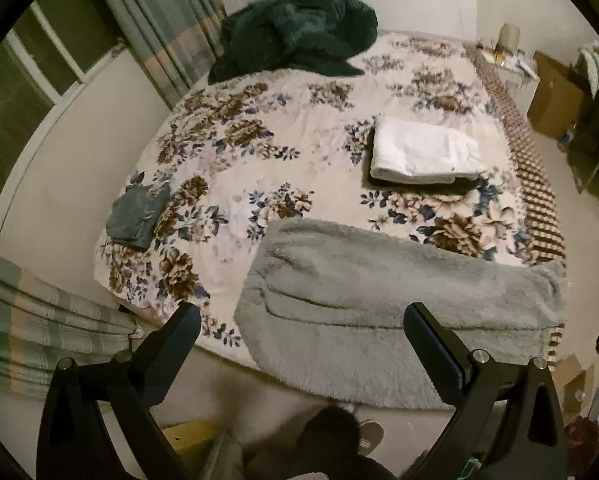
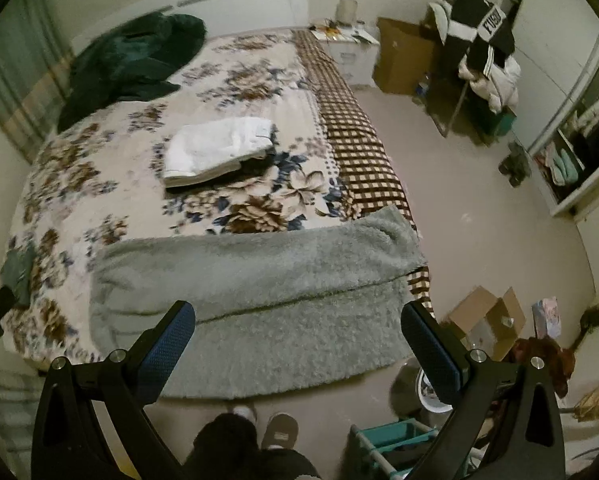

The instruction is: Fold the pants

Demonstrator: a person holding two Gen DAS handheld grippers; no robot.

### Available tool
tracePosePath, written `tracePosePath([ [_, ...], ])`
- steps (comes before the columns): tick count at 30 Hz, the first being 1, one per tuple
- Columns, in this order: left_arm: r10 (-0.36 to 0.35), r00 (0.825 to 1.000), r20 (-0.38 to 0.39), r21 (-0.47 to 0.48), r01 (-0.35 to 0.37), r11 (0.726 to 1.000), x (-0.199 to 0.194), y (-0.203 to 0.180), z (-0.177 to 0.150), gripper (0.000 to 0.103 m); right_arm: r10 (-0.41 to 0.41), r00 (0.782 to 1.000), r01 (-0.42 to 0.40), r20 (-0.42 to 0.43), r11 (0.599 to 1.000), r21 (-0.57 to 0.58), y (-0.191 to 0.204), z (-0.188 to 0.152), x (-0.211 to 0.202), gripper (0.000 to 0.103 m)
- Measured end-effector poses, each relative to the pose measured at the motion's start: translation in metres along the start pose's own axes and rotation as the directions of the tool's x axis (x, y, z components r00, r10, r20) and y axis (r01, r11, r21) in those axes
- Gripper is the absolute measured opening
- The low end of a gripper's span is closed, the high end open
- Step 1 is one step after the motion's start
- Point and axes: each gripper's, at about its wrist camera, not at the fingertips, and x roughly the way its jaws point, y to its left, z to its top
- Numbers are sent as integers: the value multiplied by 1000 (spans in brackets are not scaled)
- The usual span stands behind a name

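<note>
Fluffy grey pants (image 1: 383, 304) lie folded lengthwise across the near edge of the bed, partly hanging over it; they also show in the right wrist view (image 2: 267, 288). My left gripper (image 1: 301, 316) is open and empty, held above the pants' near left part. My right gripper (image 2: 299, 314) is open and empty, held above the pants' near edge. Neither gripper touches the fabric.
The bed (image 1: 299, 152) has a floral cover. On it lie a folded white and black stack (image 1: 419, 152), a small folded grey-green garment (image 1: 137, 216) and a dark green blanket (image 1: 295, 36). Cardboard boxes (image 2: 487, 320), a teal rack (image 2: 391, 440) and a clothes-laden stand (image 2: 479, 40) stand right of the bed.
</note>
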Motion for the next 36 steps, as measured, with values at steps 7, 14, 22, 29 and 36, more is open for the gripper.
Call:
tracePosePath([
  [7, 4, 992, -124, 28, 0, 1000, 114, -32, 57, 103, -33, 988, 49, -150, 994, 100, 11, 66, 148, 103],
  [14, -25, 952, -304, -71, 3, 997, 256, -42, 97, 103, -51, 948, 126, -313, 966, 225, 8, 98, 310, 103],
  [22, -77, 851, -519, -246, -62, 967, 423, -38, 105, 103, 11, 881, 219, -473, 877, 428, -39, 71, 451, 103],
  [29, -67, 803, -592, -304, -146, 941, 493, -34, 98, 103, 26, 866, 280, -499, 801, 529, -61, 62, 523, 103],
  [36, -83, 838, -539, -346, -131, 929, 495, -31, 90, 51, 56, 845, 303, -532, 769, 563, -60, 51, 564, 103],
])
